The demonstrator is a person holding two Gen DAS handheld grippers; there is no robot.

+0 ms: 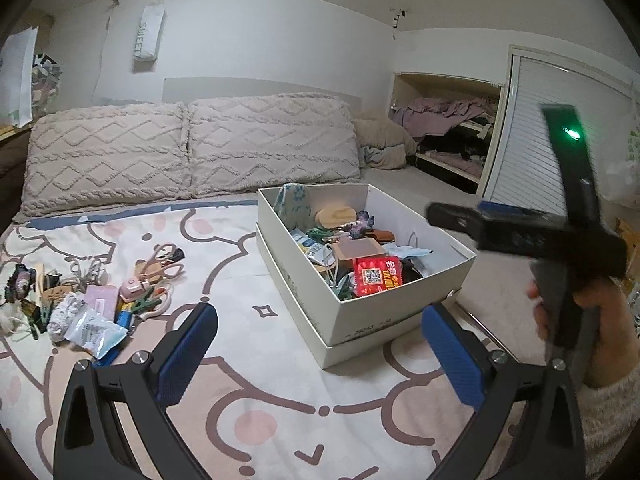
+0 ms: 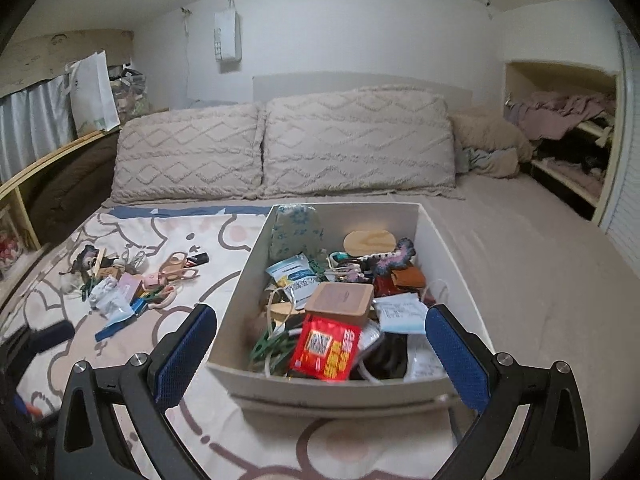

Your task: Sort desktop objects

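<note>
1. Closest in, both tools are empty. The left gripper has its blue pads spread wide over the printed blanket, and the right gripper is spread just as wide, hanging right at the near wall of the white box.
2. That box is where the sorted stuff goes, and it's already pretty full. Near the front sits one red packet: flat, crinkly and probably slippery, so pinching an edge looks like the way to go. Just behind it is one tan square tin, rigid and easy to take by its sides.
3. Further left on the blanket is the loose pile, well apart from the box. There's one white pouch, soft and light, best grabbed by a corner. At least one pair of pink-handled scissors is there; stiff, so take it by the closed blades.
4. One green clip lies in that pile; it's small and springy.
5. At the back, two pillows sit side by side.
</note>
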